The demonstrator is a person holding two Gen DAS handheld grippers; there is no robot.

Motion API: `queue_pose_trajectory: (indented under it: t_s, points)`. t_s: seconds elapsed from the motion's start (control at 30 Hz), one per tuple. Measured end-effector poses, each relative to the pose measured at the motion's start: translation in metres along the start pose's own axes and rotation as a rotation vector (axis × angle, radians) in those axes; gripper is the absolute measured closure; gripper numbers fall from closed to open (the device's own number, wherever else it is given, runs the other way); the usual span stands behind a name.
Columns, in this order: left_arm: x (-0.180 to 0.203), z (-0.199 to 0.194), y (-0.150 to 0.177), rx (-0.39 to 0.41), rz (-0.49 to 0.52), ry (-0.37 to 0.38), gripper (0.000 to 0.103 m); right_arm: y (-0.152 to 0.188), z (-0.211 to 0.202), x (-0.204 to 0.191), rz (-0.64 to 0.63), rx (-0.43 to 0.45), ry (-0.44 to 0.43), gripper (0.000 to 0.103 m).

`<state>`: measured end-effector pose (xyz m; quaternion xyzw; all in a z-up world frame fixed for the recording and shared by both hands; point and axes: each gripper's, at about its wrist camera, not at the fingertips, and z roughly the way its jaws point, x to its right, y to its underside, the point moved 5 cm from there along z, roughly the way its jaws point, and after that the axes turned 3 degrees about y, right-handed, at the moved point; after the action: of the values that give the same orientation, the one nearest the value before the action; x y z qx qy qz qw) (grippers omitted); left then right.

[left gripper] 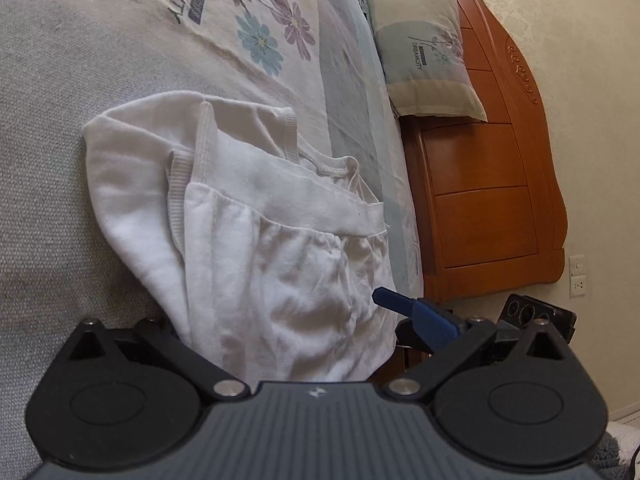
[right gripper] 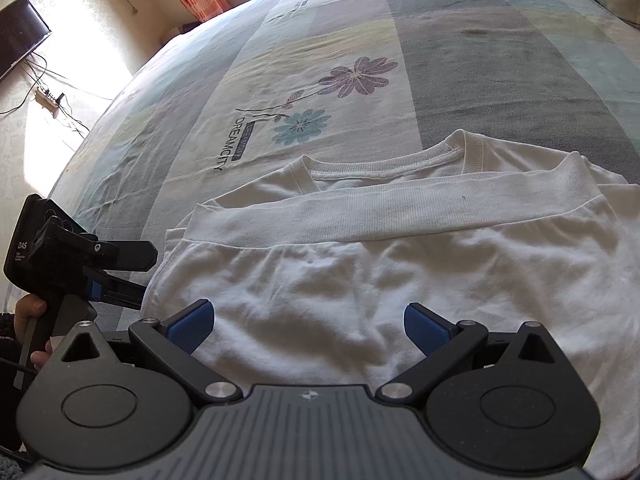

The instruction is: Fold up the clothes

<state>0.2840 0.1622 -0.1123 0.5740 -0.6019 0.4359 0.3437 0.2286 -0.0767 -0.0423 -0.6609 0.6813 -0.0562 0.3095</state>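
Note:
A white T-shirt (right gripper: 400, 264) lies folded on the bed, its ribbed hem band turned up across the chest just below the collar (right gripper: 384, 168). My right gripper (right gripper: 308, 314) hovers open over the near part of the shirt, its blue pads (right gripper: 192, 322) spread wide with nothing between them. My left gripper (right gripper: 132, 272) is at the shirt's left edge, a hand (right gripper: 30, 308) on its handle. In the left wrist view the left gripper (left gripper: 308, 314) is open around the shirt (left gripper: 260, 260); cloth hides its left finger, and one blue finger (left gripper: 416, 312) shows.
The bed sheet (right gripper: 320, 80) has flower prints and "DREAMCITY" lettering. A matching pillow (left gripper: 424, 48) leans on the wooden headboard (left gripper: 480, 200). Wall sockets (left gripper: 578, 276) sit beside it. A TV (right gripper: 20, 32) and a power strip (right gripper: 46, 98) with cables are beyond the bed's far corner.

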Motion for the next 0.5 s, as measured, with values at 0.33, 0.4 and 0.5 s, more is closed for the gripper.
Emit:
queue_pose_trajectory:
  t_s: [0.33, 0.4, 0.5]
  points:
    - [-0.007, -0.007, -0.001, 0.046, 0.046, -0.012, 0.003, -0.002, -0.003, 0.007, 0.024, 0.019, -0.017, 0.000]
    - [-0.008, -0.008, 0.000, 0.043, 0.070, -0.042, 0.008, -0.001, -0.003, 0.003, 0.009, 0.015, -0.031, 0.000]
    - [-0.009, -0.008, 0.002, 0.039, 0.107, -0.086, 0.031, 0.001, -0.005, -0.001, -0.022, 0.019, -0.040, 0.000]
